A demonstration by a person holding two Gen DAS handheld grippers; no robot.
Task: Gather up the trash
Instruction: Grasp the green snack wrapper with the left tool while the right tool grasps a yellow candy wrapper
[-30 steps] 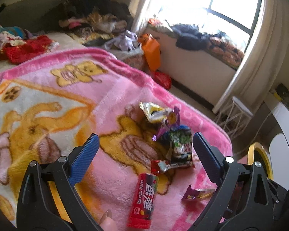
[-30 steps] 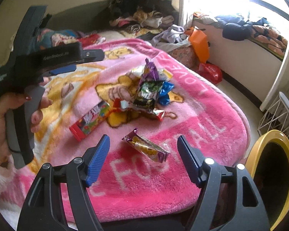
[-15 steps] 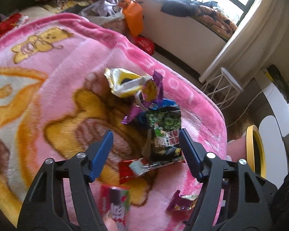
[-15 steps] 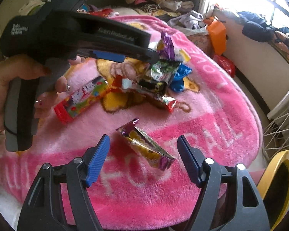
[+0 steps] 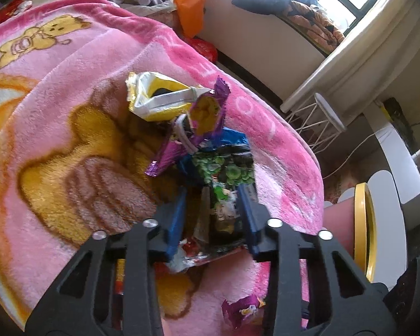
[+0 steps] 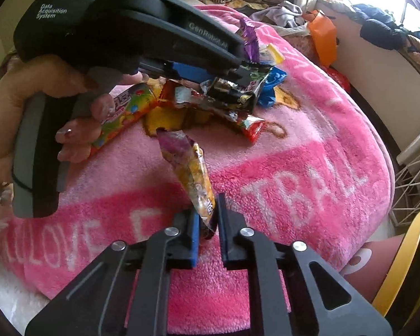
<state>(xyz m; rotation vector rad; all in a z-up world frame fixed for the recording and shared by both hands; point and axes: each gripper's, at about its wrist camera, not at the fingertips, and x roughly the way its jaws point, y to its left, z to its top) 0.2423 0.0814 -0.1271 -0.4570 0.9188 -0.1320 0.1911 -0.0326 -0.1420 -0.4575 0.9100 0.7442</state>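
On a pink plush cartoon blanket (image 6: 308, 168), a crinkled purple-and-yellow snack wrapper (image 6: 191, 168) stands pinched in the right gripper (image 6: 207, 218), whose jaws have just closed; farther off, the left gripper (image 5: 212, 210), jaws just narrowed, clamps a green-and-black foil packet (image 5: 226, 179) in the wrapper heap

Heads up, your black left gripper (image 6: 238, 67) hides the top of the dark green-printed snack bag (image 6: 238, 89), and the yellow-rimmed bin (image 6: 406, 263) gets cut off at the frame edge.
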